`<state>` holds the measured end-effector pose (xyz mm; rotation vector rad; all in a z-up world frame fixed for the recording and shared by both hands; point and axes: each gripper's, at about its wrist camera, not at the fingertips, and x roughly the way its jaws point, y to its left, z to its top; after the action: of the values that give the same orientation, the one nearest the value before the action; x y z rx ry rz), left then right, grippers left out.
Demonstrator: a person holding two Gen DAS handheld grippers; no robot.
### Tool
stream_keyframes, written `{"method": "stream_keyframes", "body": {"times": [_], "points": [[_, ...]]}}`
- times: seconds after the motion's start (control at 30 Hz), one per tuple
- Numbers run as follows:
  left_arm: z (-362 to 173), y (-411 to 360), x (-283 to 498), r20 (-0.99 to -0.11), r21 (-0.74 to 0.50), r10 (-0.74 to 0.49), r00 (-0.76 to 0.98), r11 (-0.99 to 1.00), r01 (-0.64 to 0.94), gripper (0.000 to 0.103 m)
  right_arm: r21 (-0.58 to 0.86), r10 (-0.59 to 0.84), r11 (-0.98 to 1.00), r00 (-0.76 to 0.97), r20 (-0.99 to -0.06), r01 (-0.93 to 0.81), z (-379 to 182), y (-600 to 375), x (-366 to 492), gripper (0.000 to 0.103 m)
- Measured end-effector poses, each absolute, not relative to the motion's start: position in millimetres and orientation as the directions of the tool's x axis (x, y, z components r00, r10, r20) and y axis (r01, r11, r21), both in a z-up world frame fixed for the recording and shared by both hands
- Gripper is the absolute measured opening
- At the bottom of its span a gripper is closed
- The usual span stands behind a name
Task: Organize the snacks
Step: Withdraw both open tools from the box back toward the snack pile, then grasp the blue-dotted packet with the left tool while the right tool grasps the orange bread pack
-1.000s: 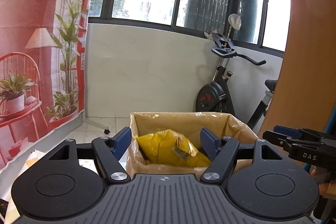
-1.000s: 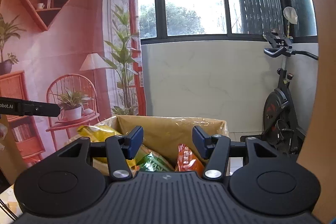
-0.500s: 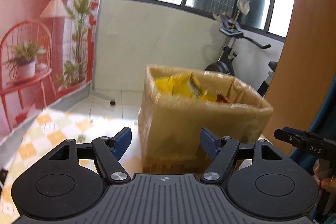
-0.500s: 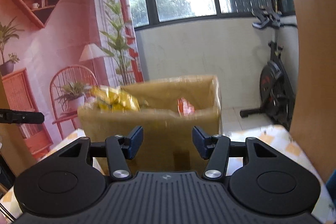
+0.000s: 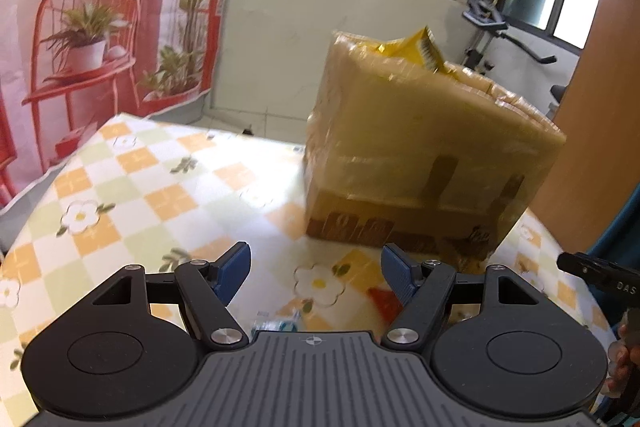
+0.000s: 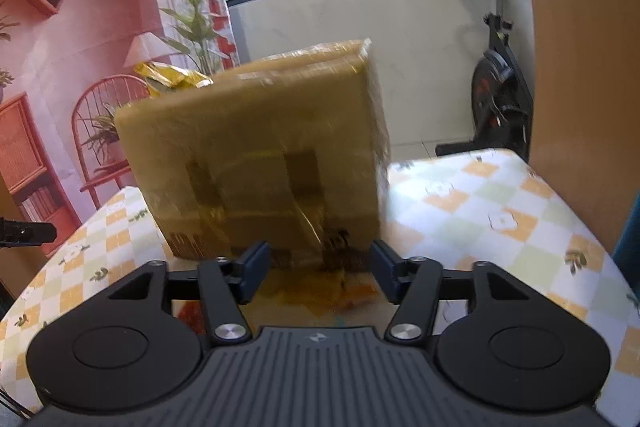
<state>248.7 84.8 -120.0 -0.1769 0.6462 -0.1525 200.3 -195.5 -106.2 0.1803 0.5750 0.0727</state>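
snack bag (image 5: 416, 47) in box (image 5: 424, 163), seemingly on table (image 5: 132, 187)

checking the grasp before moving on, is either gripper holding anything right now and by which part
Nothing is held. The left gripper stands open over the tablecloth, and the right gripper has its jaws opening with nothing between them. The cardboard box stands untouched ahead.
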Motion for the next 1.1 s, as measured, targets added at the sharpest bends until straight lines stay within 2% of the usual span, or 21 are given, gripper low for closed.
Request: {"method": "stream_keyframes", "body": {"times": [0.1, 0.27, 0.5, 0.77, 0.87, 1.1], "points": [[-128, 89, 245, -0.601, -0.217, -0.189, 0.776, 0.974, 0.069, 0.074, 0.184, 0.11, 0.983, 0.823, -0.557, -0.007, -117, -198, 194, 0.08], [-140, 87, 236, -0.621, -0.227, -0.177, 0.764, 0.973, 0.04, 0.074, 0.188, 0.103, 0.982, 0.779, -0.619, 0.019, -137, -201, 189, 0.089], [-152, 86, 233, -0.644, -0.237, -0.174, 0.745, 0.971, 0.022, 0.074, 0.157, 0.106, 0.988, 0.722, -0.684, 0.004, -161, -193, 190, 0.095], [-163, 87, 233, -0.665, -0.256, -0.172, 0.727, 0.967, -0.005, 0.074, 0.09, 0.111, 0.994, 0.738, -0.665, -0.068, -168, -182, 187, 0.103], [-166, 86, 233, -0.671, -0.258, -0.172, 0.721, 0.966, -0.01, 0.074, 0.036, 0.083, 0.996, 0.726, -0.683, -0.08, -171, -178, 189, 0.103], [-171, 83, 235, -0.684, -0.266, -0.178, 0.707, 0.964, -0.015, 0.074, 0.013, 0.112, 0.99, 0.734, -0.669, -0.139, -174, -179, 186, 0.103]]}}
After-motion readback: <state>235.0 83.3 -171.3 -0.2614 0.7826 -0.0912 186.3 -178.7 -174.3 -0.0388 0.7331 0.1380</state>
